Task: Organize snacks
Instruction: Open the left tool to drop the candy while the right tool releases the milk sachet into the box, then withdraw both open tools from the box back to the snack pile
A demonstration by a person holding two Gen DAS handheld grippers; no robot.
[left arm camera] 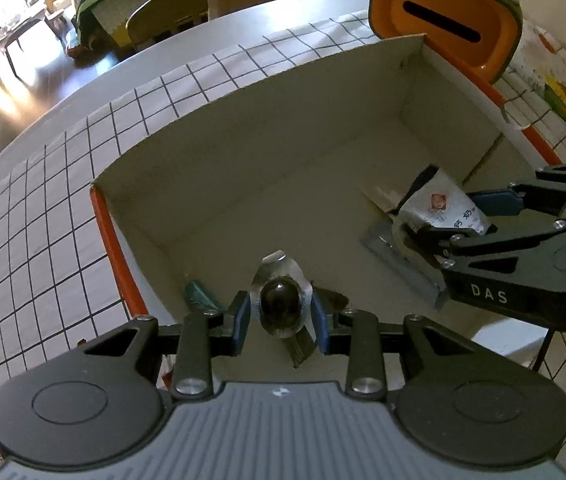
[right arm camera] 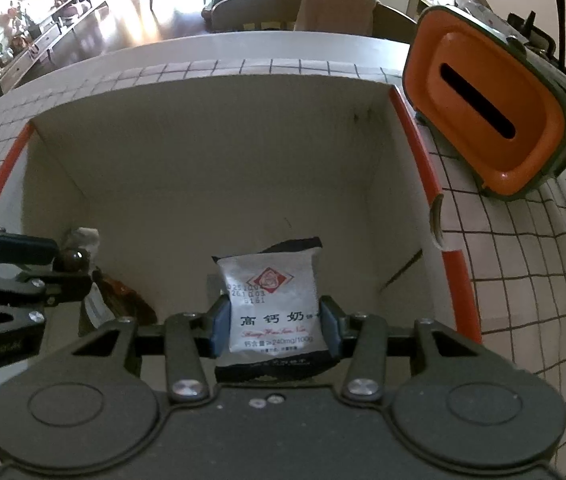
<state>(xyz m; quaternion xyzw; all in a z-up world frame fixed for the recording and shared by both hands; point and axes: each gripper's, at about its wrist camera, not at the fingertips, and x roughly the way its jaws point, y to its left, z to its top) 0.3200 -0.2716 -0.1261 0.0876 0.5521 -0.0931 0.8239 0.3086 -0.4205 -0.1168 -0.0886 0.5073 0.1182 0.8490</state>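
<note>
left gripper point(left arm camera: 281, 316) — blue pads clamped on a clear-wrapped dark round snack point(left arm camera: 281, 303), held low inside the open cardboard box point(left arm camera: 243, 152) | right gripper point(right arm camera: 275, 326) — pads clamped on a white snack packet point(right arm camera: 273, 304) with red diamond mark, also inside the box | box on checked tablecloth point(left arm camera: 43, 208), orange tissue holder point(right arm camera: 487, 120) beside it

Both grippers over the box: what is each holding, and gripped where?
Left gripper: clear-wrapped dark round snack, pads on its two sides. Right gripper: white sachet, pinched across its lower side edges. Both hang inside the cardboard box.
</note>
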